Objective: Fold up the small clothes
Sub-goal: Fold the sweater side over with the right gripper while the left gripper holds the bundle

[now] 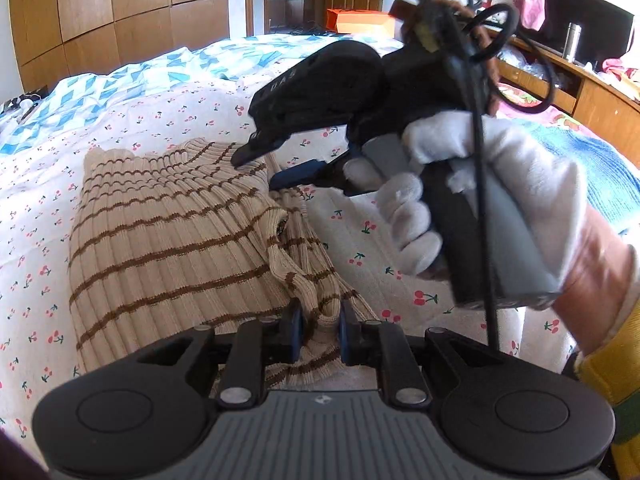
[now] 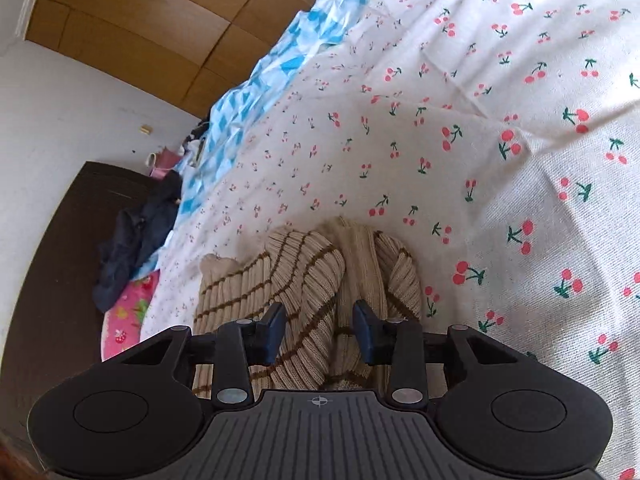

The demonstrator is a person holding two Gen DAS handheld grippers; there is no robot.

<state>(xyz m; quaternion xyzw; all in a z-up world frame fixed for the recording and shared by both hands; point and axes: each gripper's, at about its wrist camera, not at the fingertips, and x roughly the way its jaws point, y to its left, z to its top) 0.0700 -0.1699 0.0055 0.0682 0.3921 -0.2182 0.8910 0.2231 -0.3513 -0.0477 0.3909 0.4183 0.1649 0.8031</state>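
The left gripper [image 1: 319, 334] is pinching a bunched edge of the top [image 1: 168, 236] at the bottom centre of its frame, likely pinning that end while the fold is being set. The right gripper [image 2: 320, 330] is hanging with jaws parted over the far fold, cloth between them but unpressed. The ribbed beige top, brown-striped, is lying half-folded mid-frame on the cherry sheet [image 2: 500, 140].

Your right hand [image 1: 472, 200] wears a white cloth glove, with a yellow, green-banded sleeve [image 1: 612, 392] behind it. Each hand-held gripper is matte black: two round side discs, silver screws, a ribbed grey top plate with a small crosshair mark, and blue pads [image 2: 366, 330] on its fingers. A black cable [image 1: 486, 240] loops over the right one.
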